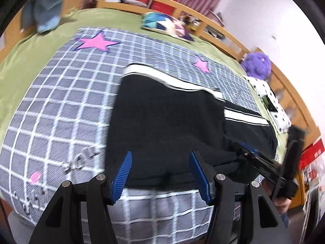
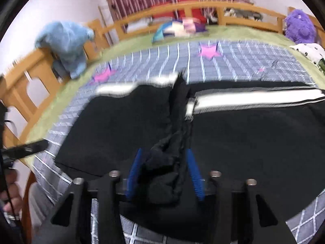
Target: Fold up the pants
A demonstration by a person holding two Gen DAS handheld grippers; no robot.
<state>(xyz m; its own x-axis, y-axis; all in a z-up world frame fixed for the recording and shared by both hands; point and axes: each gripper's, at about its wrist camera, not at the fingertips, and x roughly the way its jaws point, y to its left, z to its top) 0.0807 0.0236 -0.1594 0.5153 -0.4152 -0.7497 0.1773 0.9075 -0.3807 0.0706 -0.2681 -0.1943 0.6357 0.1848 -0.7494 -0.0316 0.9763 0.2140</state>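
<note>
Black pants [image 1: 166, 122] with white side stripes lie folded on a grey checked blanket [image 1: 61, 105]. My left gripper [image 1: 160, 158] is open, its blue pads above the near edge of the pants, holding nothing. My right gripper [image 2: 164, 156] is shut on a bunched ridge of the black pants [image 2: 243, 138], which rises between its blue pads. The right gripper also shows in the left wrist view [image 1: 241, 152] at the pants' right edge. The right wrist view is blurred.
The blanket has pink stars [image 1: 95, 41] and lies on a green bed with a wooden rail [image 1: 203, 18]. A blue plush [image 1: 50, 6], a patterned pillow [image 1: 166, 23], a purple plush [image 1: 258, 65] and a spotted pillow [image 1: 270, 101] lie around the edges.
</note>
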